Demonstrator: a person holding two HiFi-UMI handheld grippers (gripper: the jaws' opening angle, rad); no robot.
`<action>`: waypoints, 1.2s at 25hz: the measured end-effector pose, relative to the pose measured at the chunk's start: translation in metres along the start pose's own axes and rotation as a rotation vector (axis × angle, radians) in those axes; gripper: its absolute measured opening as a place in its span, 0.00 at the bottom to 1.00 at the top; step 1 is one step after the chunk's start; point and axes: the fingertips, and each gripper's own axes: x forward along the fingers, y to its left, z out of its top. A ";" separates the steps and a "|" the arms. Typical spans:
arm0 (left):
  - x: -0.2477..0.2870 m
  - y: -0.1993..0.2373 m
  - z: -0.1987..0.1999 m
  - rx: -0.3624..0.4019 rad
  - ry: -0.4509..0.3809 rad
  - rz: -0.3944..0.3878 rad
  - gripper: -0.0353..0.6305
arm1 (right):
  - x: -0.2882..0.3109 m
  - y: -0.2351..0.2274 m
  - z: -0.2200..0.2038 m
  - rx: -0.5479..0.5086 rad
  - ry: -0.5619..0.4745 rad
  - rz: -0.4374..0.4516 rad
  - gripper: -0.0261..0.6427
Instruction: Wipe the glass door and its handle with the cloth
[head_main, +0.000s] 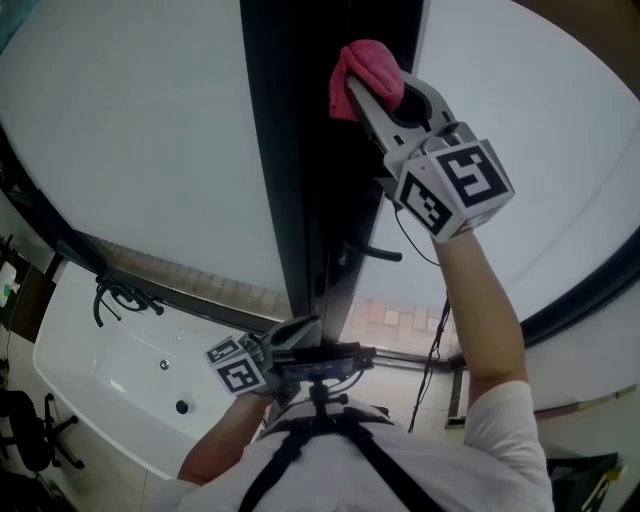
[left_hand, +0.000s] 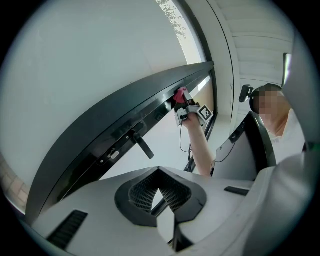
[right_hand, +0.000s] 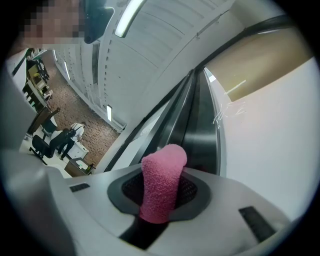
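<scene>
A dark door frame runs up the middle between frosted glass panels. High on that frame, my right gripper is shut on a pink cloth, which presses against the dark frame. In the right gripper view the cloth stands bunched between the jaws, next to the frame. The black lever handle juts out lower down and nothing touches it. My left gripper hangs low by the foot of the frame, shut and holding nothing. The left gripper view shows the handle and the right gripper.
A white basin with a black tap lies low on the left. A black cable dangles below the right arm. Black chairs stand at the far left edge. A person is bent over far behind.
</scene>
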 end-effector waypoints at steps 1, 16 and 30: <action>0.000 0.000 -0.001 -0.001 0.002 0.000 0.04 | -0.001 0.001 -0.002 0.006 0.003 0.003 0.18; 0.003 -0.004 -0.016 -0.022 0.042 0.000 0.04 | -0.022 0.027 -0.056 0.111 0.090 0.080 0.18; -0.001 -0.009 -0.026 -0.035 0.056 0.017 0.04 | -0.038 0.043 -0.101 0.254 0.148 0.156 0.18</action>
